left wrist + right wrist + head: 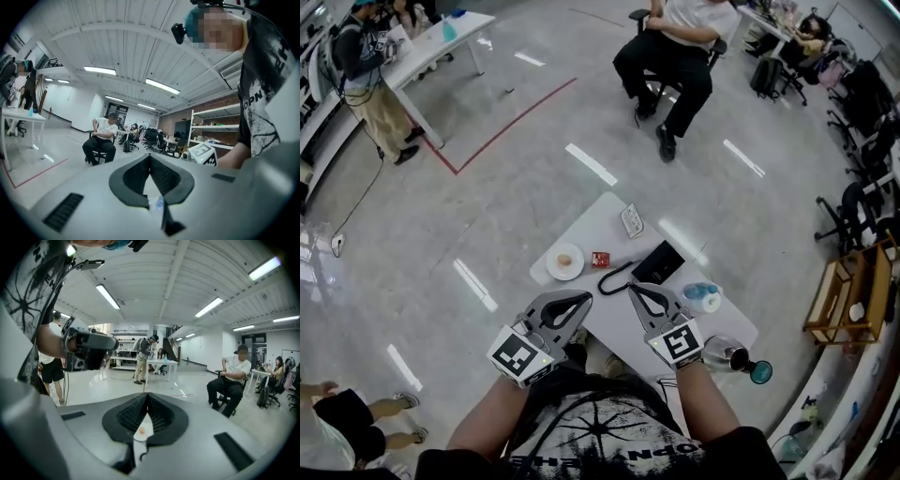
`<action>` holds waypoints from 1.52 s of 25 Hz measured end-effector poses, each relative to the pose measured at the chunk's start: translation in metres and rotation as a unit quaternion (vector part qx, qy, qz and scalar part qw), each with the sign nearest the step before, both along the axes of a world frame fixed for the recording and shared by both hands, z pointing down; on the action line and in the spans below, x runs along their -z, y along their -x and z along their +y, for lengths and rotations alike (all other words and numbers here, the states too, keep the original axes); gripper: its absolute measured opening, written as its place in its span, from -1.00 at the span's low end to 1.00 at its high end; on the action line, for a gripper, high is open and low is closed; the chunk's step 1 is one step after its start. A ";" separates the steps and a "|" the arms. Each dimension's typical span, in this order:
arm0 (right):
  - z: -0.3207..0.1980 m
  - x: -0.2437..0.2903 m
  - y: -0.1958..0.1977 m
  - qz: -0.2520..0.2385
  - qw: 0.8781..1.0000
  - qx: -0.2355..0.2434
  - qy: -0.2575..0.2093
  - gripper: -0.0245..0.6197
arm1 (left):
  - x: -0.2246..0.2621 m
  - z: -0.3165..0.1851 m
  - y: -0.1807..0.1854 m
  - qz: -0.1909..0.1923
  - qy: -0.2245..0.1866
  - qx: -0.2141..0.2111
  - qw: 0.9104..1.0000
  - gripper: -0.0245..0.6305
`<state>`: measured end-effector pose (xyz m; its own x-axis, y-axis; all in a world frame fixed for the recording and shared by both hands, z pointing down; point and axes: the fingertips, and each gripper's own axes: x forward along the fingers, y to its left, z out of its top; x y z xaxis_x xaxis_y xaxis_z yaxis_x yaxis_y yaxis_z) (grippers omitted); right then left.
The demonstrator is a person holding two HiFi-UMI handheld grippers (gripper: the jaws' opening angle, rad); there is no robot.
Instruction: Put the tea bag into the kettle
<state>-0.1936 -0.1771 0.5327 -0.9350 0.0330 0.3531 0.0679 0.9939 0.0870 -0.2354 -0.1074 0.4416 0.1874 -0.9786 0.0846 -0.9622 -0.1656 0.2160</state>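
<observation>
A small red packet (600, 260) lies mid-table and a white printed packet (632, 220) at the far end; I cannot tell which is the tea bag. The glass kettle (727, 354) stands at the table's near right corner, a teal lid (760, 372) beside it. My left gripper (584, 300) (150, 155) hovers over the near table edge, jaws closed tip to tip, holding nothing. My right gripper (632, 289) (147, 394) is level with it, just right, also shut and empty. Both are short of the packets; the kettle is right of my right hand.
A white plate (555, 270) (146, 423) holds a small orange thing (564, 260). A black box (658, 262) with a black cable (614, 277) lies centre-right, a blue-white roll (703, 296) beyond. The white table (591, 225) is small. A seated person (675, 56) is ahead; a wooden cart (848, 291) stands to the right.
</observation>
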 end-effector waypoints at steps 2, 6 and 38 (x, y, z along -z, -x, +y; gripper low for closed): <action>-0.012 -0.036 0.017 0.046 0.999 -0.015 0.022 -0.90 | -0.009 -0.004 0.019 0.005 0.012 -0.004 1.000 -0.91; -0.017 -0.112 0.052 0.131 0.989 -0.019 0.068 -0.89 | -0.026 -0.008 0.048 0.007 0.039 -0.028 0.999 -0.91; -0.064 -0.492 0.134 0.446 0.894 -0.023 0.047 -0.18 | -0.160 -0.024 0.153 0.009 0.165 -0.057 0.985 -0.91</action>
<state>-0.3278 -0.2407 1.0251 -0.2847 0.0702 0.9560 0.0277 0.9975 -0.0650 -0.3885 -0.1311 0.6019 0.2982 -0.8715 0.3893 -0.9371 -0.1897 0.2931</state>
